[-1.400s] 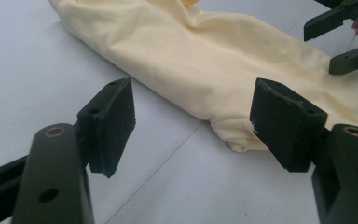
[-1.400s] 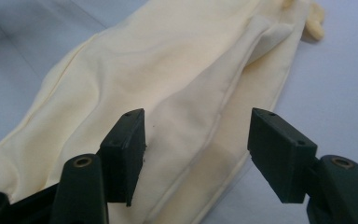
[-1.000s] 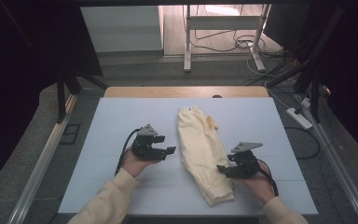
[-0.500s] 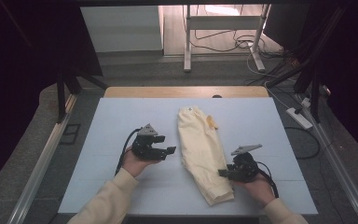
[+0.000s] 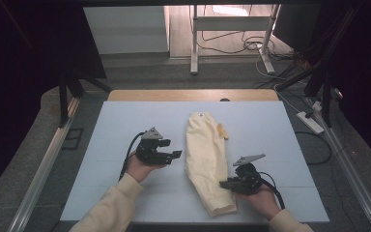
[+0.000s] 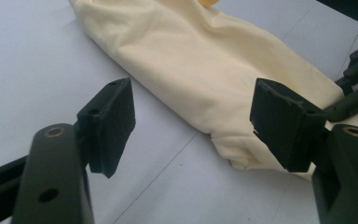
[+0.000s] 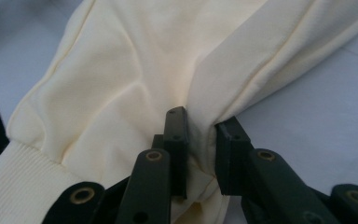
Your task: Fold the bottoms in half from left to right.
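- Left gripper [image 5: 176, 154] is sitting at 9 o'clock of the garment, jaws standing apart with nothing between them, pointing toward the cloth without touching it.
- Cream garment [image 5: 207, 159] is lying folded lengthwise at table [image 5: 101, 145] centre, running from 12 to 6 o'clock.
- Right gripper [image 5: 223, 184] is working at the garment's 5 o'clock edge; its jaws have just been closing and are now pinching a fold of fabric [image 7: 200, 140].
- Judgement: the grasp is looking secured, so lifting or folding that edge is becoming possible.
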`<action>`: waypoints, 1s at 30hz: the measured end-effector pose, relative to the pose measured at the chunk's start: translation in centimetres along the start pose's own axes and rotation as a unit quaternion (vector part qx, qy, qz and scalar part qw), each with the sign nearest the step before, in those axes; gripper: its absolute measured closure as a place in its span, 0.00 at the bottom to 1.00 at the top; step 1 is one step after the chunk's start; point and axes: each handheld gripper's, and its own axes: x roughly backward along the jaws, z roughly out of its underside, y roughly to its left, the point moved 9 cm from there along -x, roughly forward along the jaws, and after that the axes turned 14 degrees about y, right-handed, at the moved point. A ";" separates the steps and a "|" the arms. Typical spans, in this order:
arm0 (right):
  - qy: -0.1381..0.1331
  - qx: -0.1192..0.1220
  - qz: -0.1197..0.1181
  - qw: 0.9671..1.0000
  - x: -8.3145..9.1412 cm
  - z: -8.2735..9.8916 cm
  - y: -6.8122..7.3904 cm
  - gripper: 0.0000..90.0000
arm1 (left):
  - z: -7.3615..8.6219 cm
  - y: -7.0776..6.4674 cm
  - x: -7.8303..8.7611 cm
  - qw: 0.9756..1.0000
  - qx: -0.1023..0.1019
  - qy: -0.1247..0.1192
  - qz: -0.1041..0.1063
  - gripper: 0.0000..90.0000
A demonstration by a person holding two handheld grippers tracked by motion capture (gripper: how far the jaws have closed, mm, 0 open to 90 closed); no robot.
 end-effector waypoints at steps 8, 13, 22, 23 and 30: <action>-0.006 0.007 -0.012 1.000 -0.8 -0.5 1.4 0.85 | -0.1 0.0 -0.1 1.000 -0.003 0.000 0.001 0.33; -0.007 0.017 -0.017 1.000 -1.1 -0.7 2.3 0.85 | -0.2 0.0 0.0 1.000 -0.003 0.001 0.001 0.33; -0.008 0.044 -0.003 0.999 -1.0 -0.5 2.9 0.86 | -0.2 0.0 0.1 1.000 -0.003 -0.002 0.002 0.33; -0.008 0.042 -0.004 0.999 -1.0 -0.4 2.9 0.86 | -0.2 0.1 0.1 1.000 -0.002 -0.002 0.003 0.33; -0.015 0.043 -0.005 0.999 -0.6 -0.4 2.7 0.80 | -0.3 0.0 0.1 1.000 -0.003 -0.003 0.003 0.33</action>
